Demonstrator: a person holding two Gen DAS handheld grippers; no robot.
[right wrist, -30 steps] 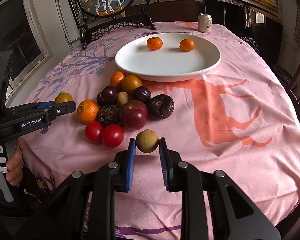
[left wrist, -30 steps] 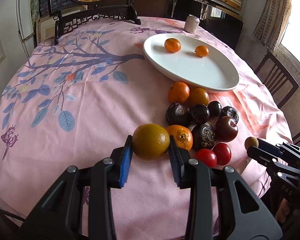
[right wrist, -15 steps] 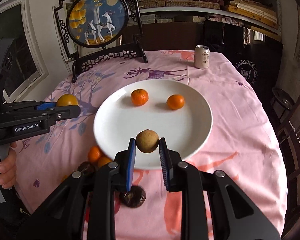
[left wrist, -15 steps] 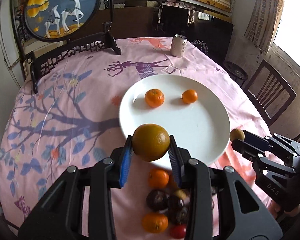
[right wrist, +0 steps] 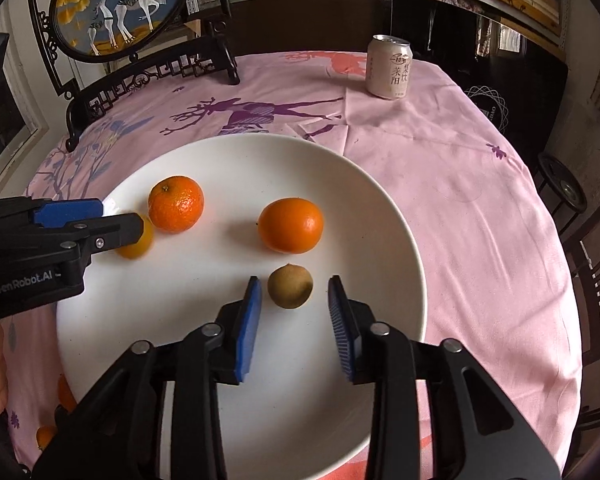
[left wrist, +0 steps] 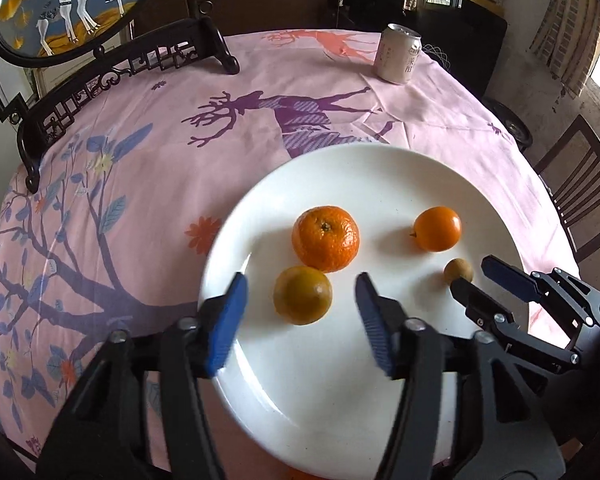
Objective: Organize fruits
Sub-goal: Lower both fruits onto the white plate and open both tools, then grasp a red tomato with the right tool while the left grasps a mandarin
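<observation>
A white plate lies on the pink tablecloth. My left gripper is open over the plate, with a yellow-orange fruit resting on the plate between its jaws. My right gripper is open, with a small brown fruit lying on the plate between its jaws. A bumpy mandarin and a smooth orange sit farther back on the plate. The left gripper shows in the right wrist view, the right gripper in the left wrist view.
A drink can stands at the table's far side. A framed deer picture on a dark carved stand stands at the back left. Wooden chairs are at the right. More oranges lie beside the plate's near left edge.
Both grippers moved forward over the plate, lowered and opened. The yellow-orange fruit and the small brown fruit were let go and now rest on the plate.
</observation>
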